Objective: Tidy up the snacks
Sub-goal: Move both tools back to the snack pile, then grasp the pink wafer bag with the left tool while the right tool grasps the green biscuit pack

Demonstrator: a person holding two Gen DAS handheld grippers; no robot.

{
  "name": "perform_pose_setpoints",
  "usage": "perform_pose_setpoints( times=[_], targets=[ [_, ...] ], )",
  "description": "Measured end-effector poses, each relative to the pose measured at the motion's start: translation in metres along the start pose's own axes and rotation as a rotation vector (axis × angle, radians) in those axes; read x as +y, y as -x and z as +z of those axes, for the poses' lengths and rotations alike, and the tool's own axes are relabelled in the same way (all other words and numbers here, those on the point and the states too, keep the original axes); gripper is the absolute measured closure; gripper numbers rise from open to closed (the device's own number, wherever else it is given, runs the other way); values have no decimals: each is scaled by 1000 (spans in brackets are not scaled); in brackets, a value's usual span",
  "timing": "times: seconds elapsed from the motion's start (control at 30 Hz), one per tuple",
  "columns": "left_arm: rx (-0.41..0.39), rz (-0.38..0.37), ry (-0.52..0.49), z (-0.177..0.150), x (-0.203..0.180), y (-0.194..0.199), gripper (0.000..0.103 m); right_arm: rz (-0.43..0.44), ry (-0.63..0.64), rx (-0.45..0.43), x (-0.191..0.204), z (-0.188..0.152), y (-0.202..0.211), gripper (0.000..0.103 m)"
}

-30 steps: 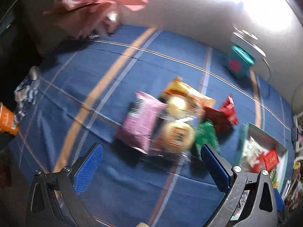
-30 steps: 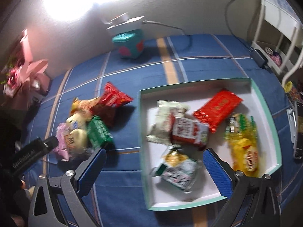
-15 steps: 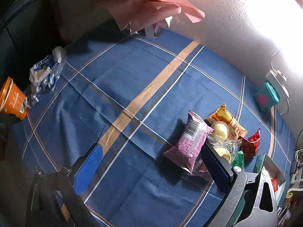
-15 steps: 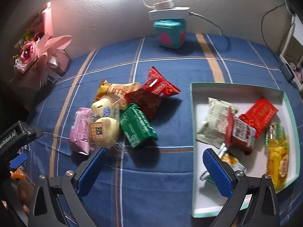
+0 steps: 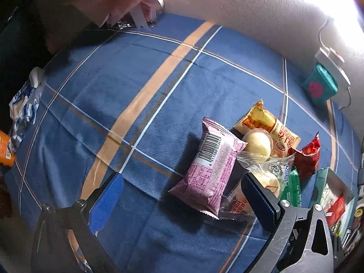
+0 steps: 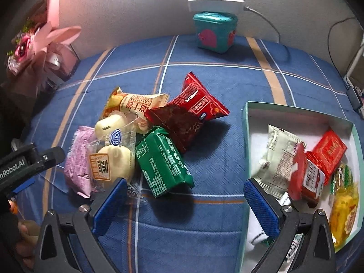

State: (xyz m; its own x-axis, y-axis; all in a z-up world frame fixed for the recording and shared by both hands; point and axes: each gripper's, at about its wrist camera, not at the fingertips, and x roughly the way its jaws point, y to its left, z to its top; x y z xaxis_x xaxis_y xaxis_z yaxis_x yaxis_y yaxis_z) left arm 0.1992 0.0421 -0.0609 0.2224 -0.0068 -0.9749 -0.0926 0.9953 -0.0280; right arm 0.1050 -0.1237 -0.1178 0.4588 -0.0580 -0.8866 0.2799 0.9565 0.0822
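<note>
- pink packet (image 6: 78,159) lies flat at the pile's left edge, barcode side up; two clear-wrapped pale buns (image 6: 116,157) overlap it
- green packet (image 6: 162,162) beside the buns; dark red packet (image 6: 179,124) leans onto it
- teal-rimmed box (image 6: 246,141) holds white, red and yellow packets

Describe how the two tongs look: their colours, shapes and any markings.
Both tongs, left tongs and right tongs, have dark grey metal frames with triangular cut-outs and silver screws. Each finger carries a flat blue textured pad. In the right wrist view, the left unit's black body shows white lettering ending in "Robot.AI". No cables are visible.
</note>
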Motion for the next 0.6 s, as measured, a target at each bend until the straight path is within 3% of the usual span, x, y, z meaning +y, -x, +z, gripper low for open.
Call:
perform_pose_setpoints(
  times=[0.27,0.43,0.6],
  targets=[
    [46,-7,-42,0,-15,-24,0,-64,69,7,11,4,-18,2],
    [52,2,-63,-1,-22,-33,3,-76,95,8,19,5,-24,12],
    [52,3,-77,0,-27,-38,13,-78,114,1,24,4,-26,20]
  ],
)
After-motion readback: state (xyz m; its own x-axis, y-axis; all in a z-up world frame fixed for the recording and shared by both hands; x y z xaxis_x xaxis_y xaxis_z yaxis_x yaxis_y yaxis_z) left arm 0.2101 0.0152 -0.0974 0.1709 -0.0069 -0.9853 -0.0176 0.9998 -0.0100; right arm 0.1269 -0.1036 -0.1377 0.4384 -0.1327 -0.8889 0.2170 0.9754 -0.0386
